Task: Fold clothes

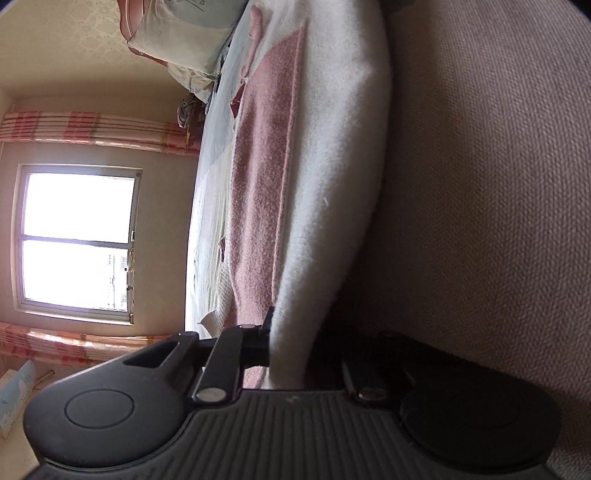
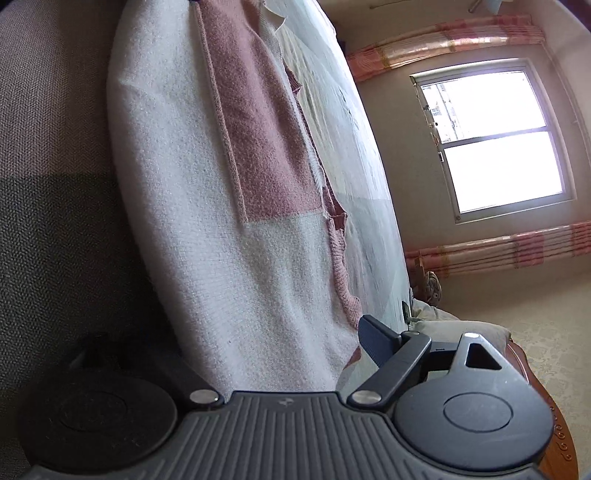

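We see the bed [image 1: 210, 206] as the largest item in both wrist views, covered with a pale quilted spread that runs toward a bright window [image 1: 79, 236] framed by pink striped curtains [image 1: 92, 131]. A brown-grey woven surface [image 1: 498, 184] fills the near side of each view, directly beside the garment; we cannot tell what it belongs to.

The task item is a knitted sweater [image 1: 325, 166], cream with a dusty-pink panel. It lies on the bed at the near edge, and its cream fold rises as a thick ridge between the pink panel and the woven surface. In the right wrist view the same sweater [image 2: 207, 206] spans most of the frame, with its pink panel on the far side and a ribbed pink edge touching the bedspread.

Pillows [image 1: 184, 33] are stacked at the head of the bed, against a wooden headboard [image 2: 546, 413].

The left claw [image 1: 291, 350] is closed on the cream fold of the sweater: one finger presses against the cloth from the pink-panel side, and the opposite finger is hidden in shadow behind the fold.

The right claw [image 2: 258, 354] stands wide apart. Its visible finger [image 2: 376, 341] sits just beside the sweater's edge over the bedspread, its other finger lies in shadow on the woven side, and the cream fold passes between them without being pinched.
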Demonstrator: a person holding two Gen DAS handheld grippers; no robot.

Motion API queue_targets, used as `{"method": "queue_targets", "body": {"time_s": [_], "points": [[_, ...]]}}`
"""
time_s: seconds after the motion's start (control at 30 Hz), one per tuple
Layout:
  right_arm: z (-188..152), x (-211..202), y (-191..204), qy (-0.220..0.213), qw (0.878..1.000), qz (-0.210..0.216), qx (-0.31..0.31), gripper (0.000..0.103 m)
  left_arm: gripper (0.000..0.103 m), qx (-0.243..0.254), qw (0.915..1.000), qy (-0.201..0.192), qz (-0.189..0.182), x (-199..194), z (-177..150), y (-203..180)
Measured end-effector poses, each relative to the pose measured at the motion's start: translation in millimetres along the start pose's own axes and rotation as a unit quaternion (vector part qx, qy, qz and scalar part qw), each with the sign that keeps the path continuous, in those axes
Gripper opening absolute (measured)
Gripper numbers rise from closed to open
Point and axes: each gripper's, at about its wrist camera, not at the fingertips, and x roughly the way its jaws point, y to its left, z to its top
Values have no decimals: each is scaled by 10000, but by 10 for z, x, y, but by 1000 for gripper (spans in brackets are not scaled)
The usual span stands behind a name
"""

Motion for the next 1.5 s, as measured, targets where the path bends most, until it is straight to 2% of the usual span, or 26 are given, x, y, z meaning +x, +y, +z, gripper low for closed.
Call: {"method": "queue_targets", "body": {"time_s": [0.03,0.13,0.17,0.2,0.23,0.27,0.37,0.43,0.47,0.53,0.57,0.6,0.8,1.03,1.17,1.33,1.5], "points": [[-2,-13,15,-16,10000,8,28,83,5,-26,10000,12,8,9,5,3],[3,-56,133,-47,9999,77,-144,62,5,-33,10000,22,-45,53,15,32],[10,-62,182,-51,9996,112,-236,48,5,-37,10000,19,-62,66,16,40],[18,-60,262,-46,9993,70,-372,27,5,-68,9999,25,-78,74,16,49],[25,-57,355,-39,9986,-6,-522,18,5,-99,9999,30,-91,82,15,59],[33,-53,447,-32,9977,-82,-671,16,5,-126,9999,35,-94,88,13,71],[41,-44,418,28,9987,-22,-507,16,8,-68,9999,69,-53,113,23,94],[35,-51,409,17,9987,21,-517,16,17,27,9999,148,43,139,45,114],[39,-54,421,37,9984,10,-562,16,19,13,9998,191,66,157,49,129],[40,-60,438,58,9981,5,-615,16,14,-205,9994,277,-91,204,51,162],[36,-62,441,54,9981,17,-608,16,5,-317,9988,305,-194,231,51,176],[32,-64,443,49,9982,29,-601,16,3,-352,9987,286,-230,254,48,179],[-13,-127,462,1,9984,81,-567,15,5,-290,9989,131,-335,279,0,268],[-21,-240,394,-23,9966,312,-766,14,5,-92,9997,-168,-162,236,-74,391],[-7,-361,290,-95,9975,334,-617,13,5,-115,9995,-241,-164,172,-84,457],[-14,-579,188,-147,9977,468,-474,13,5,-70,9991,-331,-268,39,-97,496],[-67,-955,214,-204,9955,801,-456,13,5,-7,9983,-379,-454,-234,-172,491]]}}
